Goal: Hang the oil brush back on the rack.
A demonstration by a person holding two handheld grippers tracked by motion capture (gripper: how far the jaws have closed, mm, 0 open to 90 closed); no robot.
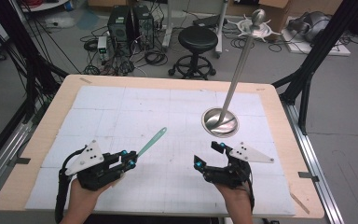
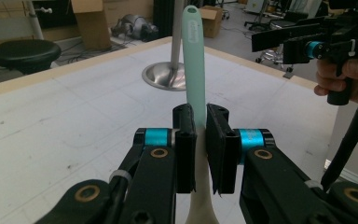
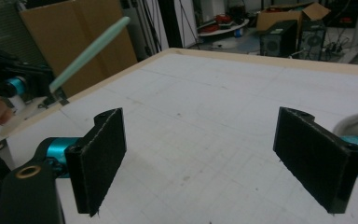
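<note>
My left gripper is shut on a pale green plastic utensil handle that sticks out forward and upward over the white mat. In the left gripper view the handle rises between the closed jaws, a small hole at its tip; its cream lower part hangs below them. My right gripper stands open at the front right, nothing between its fingers. In the right gripper view the green handle and the left gripper show at the far left. A metal stand with a round base and a tall pole rises behind the right gripper.
The white gridded mat covers a wooden table. Beyond the far edge stand a black stool, computer towers and loose cables. Black frame legs flank the table on the right.
</note>
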